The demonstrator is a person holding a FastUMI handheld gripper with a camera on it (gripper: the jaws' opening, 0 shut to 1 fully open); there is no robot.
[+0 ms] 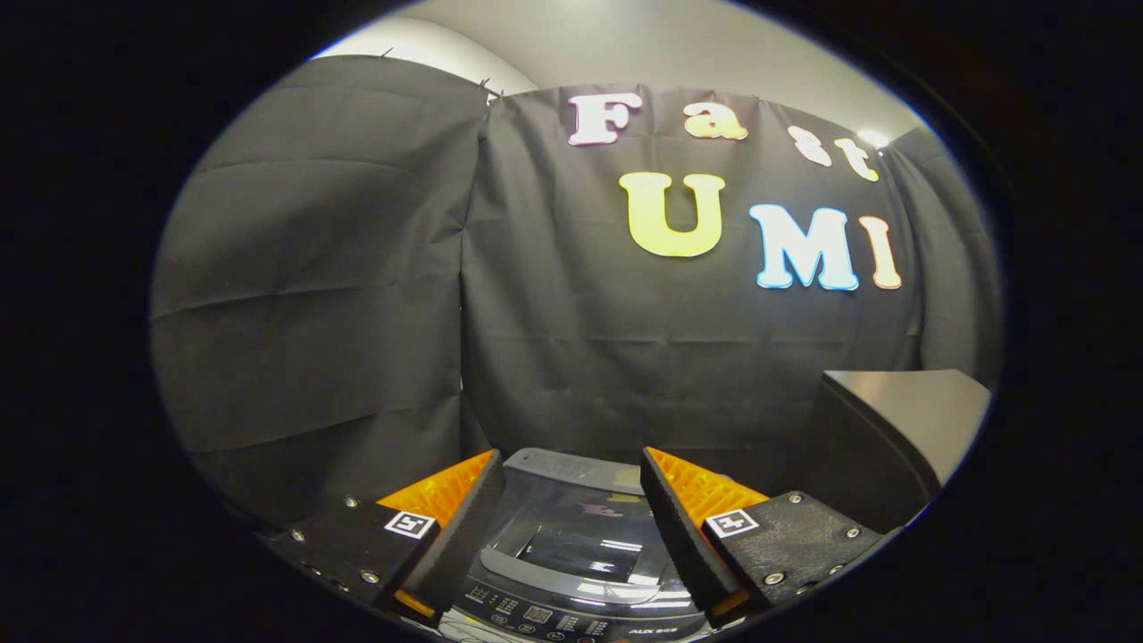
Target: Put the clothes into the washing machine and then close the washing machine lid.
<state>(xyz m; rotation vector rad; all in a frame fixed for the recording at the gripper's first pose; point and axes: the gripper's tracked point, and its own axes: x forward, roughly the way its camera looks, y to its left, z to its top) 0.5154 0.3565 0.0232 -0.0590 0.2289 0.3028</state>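
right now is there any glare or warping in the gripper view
Gripper view: glare streaks across the washing machine lid, seen between the open gripper fingers; a bright ceiling light blooms above the cloth wall; fisheye bends the wall's seams.

Ahead of me black cloth wall (554, 304) hangs creased, pale ceiling (643, 45) above, bright lamp (872, 137) right, grey cabinet (902, 429) beside.

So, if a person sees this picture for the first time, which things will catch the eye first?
First the gripper, its two fingers spread open with nothing between them. Between and just below them sits the washing machine, its glossy lid down and its control panel nearest the fingers. To the right of it stands a dark slanted box.
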